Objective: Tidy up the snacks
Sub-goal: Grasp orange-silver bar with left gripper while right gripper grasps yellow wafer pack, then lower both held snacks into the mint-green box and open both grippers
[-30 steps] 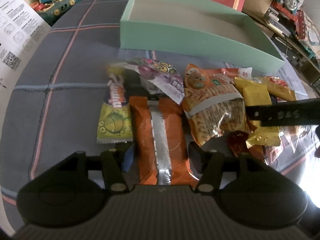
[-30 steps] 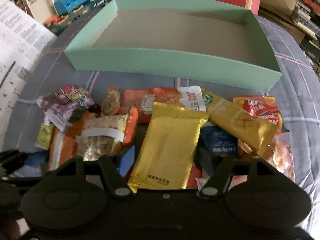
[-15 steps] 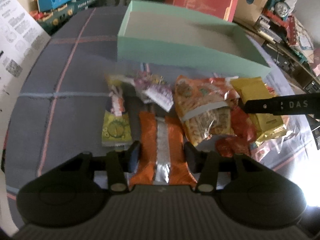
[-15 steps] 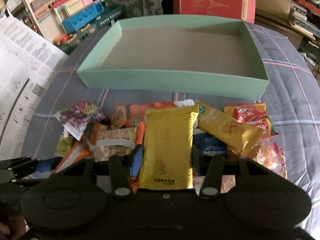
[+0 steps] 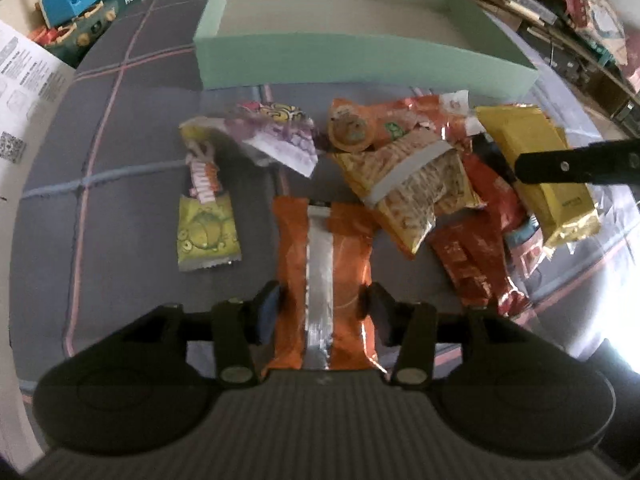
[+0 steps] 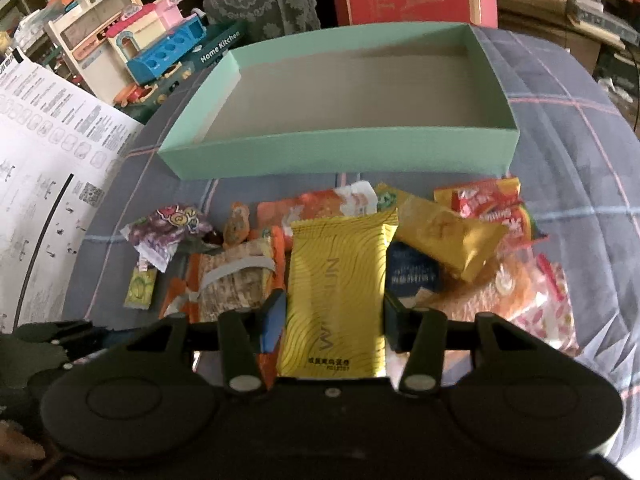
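My left gripper [image 5: 322,306] has an orange packet with a silver seam [image 5: 320,252] between its pads, which touch the packet's two long edges while the jaws are opening slightly. My right gripper [image 6: 334,312] is shut on a gold wavy-patterned packet [image 6: 340,276], held up over the snack pile. In the left wrist view that gold packet [image 5: 548,168] hangs at the right under one black finger [image 5: 560,166] of the right gripper. The mint-green box [image 5: 360,60] [image 6: 340,156] stands empty just beyond the pile.
Loose on the checked blue cloth [image 5: 120,200] lie a green-yellow candy packet [image 5: 204,216], a purple packet [image 5: 280,136], a noodle snack bag [image 5: 408,184], a red packet [image 5: 472,268] and several more [image 6: 460,236]. White instruction sheets [image 6: 40,184] and toy boxes [image 6: 160,52] sit left.
The right gripper closed on the gold packet and lifted it, so the box now looks farther off. The left gripper closed on the orange packet and drew it back from the pile.
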A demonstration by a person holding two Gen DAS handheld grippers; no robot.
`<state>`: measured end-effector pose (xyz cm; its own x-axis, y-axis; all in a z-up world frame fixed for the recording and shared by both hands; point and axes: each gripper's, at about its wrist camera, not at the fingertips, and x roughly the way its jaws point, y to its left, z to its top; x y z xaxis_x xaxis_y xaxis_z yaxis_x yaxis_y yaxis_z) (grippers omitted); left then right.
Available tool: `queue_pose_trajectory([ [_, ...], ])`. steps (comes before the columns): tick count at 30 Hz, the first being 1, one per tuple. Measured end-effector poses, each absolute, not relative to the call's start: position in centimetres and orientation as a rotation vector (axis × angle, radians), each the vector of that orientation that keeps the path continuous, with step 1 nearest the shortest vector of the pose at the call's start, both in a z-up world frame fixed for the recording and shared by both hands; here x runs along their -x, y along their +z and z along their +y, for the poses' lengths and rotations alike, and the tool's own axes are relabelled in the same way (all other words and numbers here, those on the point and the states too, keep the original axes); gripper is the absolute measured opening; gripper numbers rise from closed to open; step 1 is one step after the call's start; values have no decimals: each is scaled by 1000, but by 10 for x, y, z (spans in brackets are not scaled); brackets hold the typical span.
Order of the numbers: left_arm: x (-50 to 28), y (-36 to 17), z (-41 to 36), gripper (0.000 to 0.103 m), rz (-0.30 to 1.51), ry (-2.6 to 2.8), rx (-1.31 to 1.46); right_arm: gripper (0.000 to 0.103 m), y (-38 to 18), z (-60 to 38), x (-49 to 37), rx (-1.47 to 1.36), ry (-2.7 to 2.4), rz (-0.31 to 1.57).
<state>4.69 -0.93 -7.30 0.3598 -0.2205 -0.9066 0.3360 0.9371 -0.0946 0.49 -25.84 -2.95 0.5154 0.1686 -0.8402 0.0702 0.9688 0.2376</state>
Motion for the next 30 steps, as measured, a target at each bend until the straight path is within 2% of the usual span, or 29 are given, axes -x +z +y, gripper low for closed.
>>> queue_pose_trajectory([
  [1, -48, -74, -13, 59, 1156, -361, -134, 49, -30, -258, -3, -261, 61, 1030],
  [3, -51, -80, -21, 59, 1168, -357, -191, 49, -29, -259, -1, -274, 64, 1027],
  [4, -49, -79, -25, 51, 1154, -356, -219, 49, -28, -259, -2, -278, 64, 1025],
  [10, -39, -51, -15, 46, 1098, -354, -143, 49, -19, -271, 3, -307, 65, 991],
  [22, -68, 51, 4, 46, 836, -343, 3, 49, 21, -294, -10, -340, 68, 874],
  [30, -130, 62, -17, 46, 808, -331, -43, 49, 25, -324, -51, -311, 2, 841],
])
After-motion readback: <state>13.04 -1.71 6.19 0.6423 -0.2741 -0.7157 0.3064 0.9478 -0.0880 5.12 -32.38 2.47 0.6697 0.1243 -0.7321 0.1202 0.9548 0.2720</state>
